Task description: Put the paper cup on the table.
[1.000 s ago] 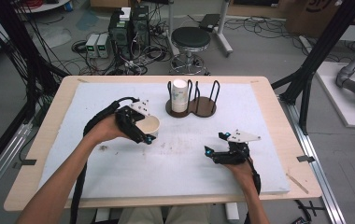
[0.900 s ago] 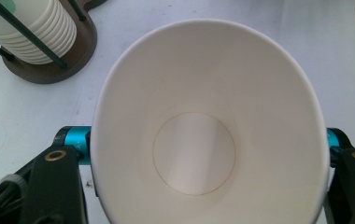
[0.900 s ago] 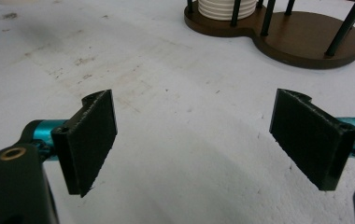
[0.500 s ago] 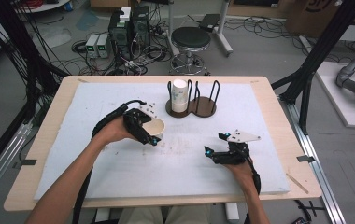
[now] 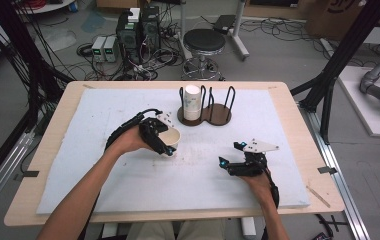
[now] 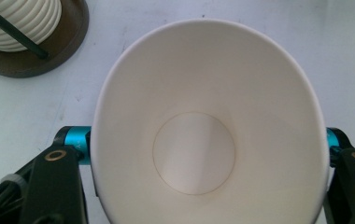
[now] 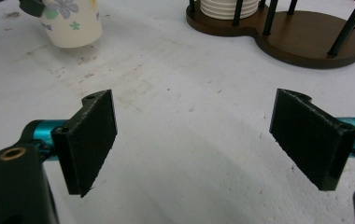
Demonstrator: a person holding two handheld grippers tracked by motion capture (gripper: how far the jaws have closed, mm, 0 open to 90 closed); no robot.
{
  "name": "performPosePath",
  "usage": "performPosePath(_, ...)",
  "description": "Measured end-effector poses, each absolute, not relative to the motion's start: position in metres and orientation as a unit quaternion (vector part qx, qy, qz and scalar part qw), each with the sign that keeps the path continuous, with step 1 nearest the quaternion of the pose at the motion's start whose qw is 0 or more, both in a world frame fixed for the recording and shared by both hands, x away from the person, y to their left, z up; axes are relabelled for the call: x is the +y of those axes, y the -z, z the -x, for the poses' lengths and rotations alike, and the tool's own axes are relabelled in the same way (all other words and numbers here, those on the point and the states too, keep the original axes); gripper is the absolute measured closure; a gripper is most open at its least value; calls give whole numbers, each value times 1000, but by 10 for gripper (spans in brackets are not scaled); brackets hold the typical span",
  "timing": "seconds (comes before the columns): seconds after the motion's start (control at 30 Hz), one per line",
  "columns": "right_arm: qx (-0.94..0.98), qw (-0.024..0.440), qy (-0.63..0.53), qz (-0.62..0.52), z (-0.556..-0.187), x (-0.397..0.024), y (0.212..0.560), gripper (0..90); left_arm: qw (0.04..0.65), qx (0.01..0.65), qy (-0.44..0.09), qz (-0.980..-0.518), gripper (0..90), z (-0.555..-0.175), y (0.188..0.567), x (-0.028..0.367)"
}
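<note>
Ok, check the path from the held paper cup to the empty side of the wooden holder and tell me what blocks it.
Nothing visible blocks it. The paper cup, clamped in the left hand-held gripper, sits just in front of the wooden holder. Bare white mat lies between. The stacked cups fill the holder's left ring; the right ring is free.

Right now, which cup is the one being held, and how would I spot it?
Find the white table, then the brown cup stand near its back. Left of that, the left gripper squeezes a loose paper cup, empty; the other cups sit stacked in the stand.
</note>
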State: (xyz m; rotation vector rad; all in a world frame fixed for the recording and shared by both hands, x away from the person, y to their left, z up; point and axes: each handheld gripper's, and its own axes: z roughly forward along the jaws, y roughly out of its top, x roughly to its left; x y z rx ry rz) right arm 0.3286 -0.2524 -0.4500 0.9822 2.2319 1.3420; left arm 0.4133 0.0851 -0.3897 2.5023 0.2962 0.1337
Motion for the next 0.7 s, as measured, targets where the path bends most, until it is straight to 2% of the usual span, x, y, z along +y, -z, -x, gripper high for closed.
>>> performPosePath(0.7,791,184,-472,-343,-328,-252,450,152,297,121,-55,-946,300,-417,403,73)
